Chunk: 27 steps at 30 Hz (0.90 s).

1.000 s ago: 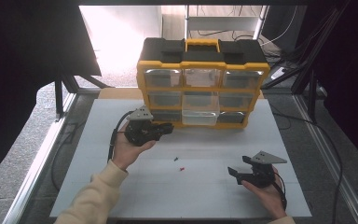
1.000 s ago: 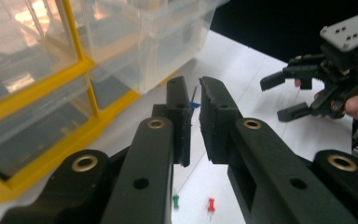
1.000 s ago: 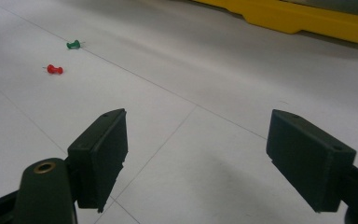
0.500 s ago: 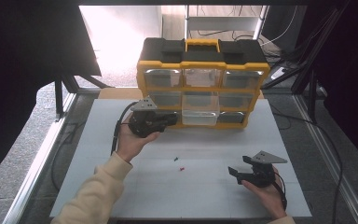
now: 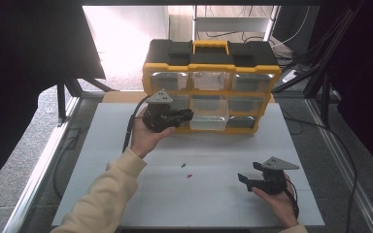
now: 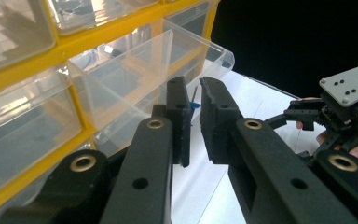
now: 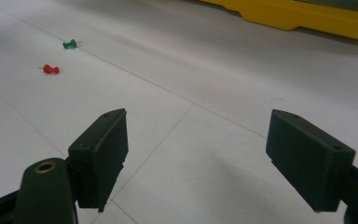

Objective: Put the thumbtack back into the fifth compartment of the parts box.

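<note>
I have a yellow and black plastic organiser [image 5: 211, 92] standing upright at the far side of the white table [image 5: 126, 145], its front a grid of clear, glossy plastic drawers. One clear drawer [image 5: 208, 119] is pulled out toward me; in the left gripper view it [image 6: 135, 70] is a thin-walled rectangular tray just beyond and left of my fingertips.

My left gripper [image 5: 187, 115] is matte black with brass-coloured pivots, and a grey three-cornered plate sits on top of it. In the left gripper view the left gripper [image 6: 195, 109] has its blocky, flat-faced pads nearly together, with only a narrow slit of daylight between them. A small blue pin [image 6: 193, 103] with a thin metal point shows in that slit near the tips, but I cannot tell whether the pads pinch it or it lies behind them.

My right gripper [image 5: 248, 172] rests low over the table near my side, well apart from the organiser. In the right gripper view the right gripper [image 7: 214, 149] has its two rectangular black pads spread wide, nothing between them but the smooth white tabletop with its faint seam lines. Ahead and left of those fingers lie a red pushpin [image 7: 51, 69] and, just beyond it, a green pushpin [image 7: 69, 44], both small, round-headed and lying on their sides.
</note>
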### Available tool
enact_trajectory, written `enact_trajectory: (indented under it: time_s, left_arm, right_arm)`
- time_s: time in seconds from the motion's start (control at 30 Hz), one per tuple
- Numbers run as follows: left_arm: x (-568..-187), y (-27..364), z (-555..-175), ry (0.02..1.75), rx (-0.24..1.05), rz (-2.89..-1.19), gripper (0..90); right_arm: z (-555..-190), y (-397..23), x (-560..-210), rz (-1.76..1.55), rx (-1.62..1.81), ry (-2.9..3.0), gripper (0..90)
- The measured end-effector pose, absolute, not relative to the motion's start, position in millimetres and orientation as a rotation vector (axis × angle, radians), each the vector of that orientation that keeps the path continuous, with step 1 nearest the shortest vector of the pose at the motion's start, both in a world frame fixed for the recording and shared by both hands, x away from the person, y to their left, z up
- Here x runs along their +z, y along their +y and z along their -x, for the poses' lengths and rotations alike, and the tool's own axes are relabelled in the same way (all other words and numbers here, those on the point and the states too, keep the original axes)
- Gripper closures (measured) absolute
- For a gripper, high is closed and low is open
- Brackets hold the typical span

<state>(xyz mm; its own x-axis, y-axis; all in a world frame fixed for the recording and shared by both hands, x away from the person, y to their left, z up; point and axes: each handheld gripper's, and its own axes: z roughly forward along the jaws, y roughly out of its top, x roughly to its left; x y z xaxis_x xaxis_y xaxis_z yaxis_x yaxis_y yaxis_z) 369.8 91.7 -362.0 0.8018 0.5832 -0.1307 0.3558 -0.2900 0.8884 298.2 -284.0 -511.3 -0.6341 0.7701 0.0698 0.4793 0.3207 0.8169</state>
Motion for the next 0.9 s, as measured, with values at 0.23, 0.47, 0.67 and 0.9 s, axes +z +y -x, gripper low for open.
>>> enact_trajectory:
  time_s: [0.23, 0.47, 0.67, 0.9]
  left_arm:
    - [-362, 80, -381, 0.718, 0.253, -1.908, 81.3]
    - [-360, 68, -391, 0.718, 0.266, -1.928, 81.2]
    - [-359, 62, -399, 0.729, 0.284, -1.938, 81.2]
    - [-359, 58, -410, 0.750, 0.308, -1.948, 81.1]
  right_arm:
    - [-298, -284, -511, -1.119, 1.226, 2.259, 21.2]
    - [-298, -284, -511, -1.118, 1.224, 2.256, 21.2]
    - [-298, -285, -511, -1.119, 1.218, 2.256, 21.1]
    - [-298, -284, -511, -1.118, 1.221, 2.255, 21.2]
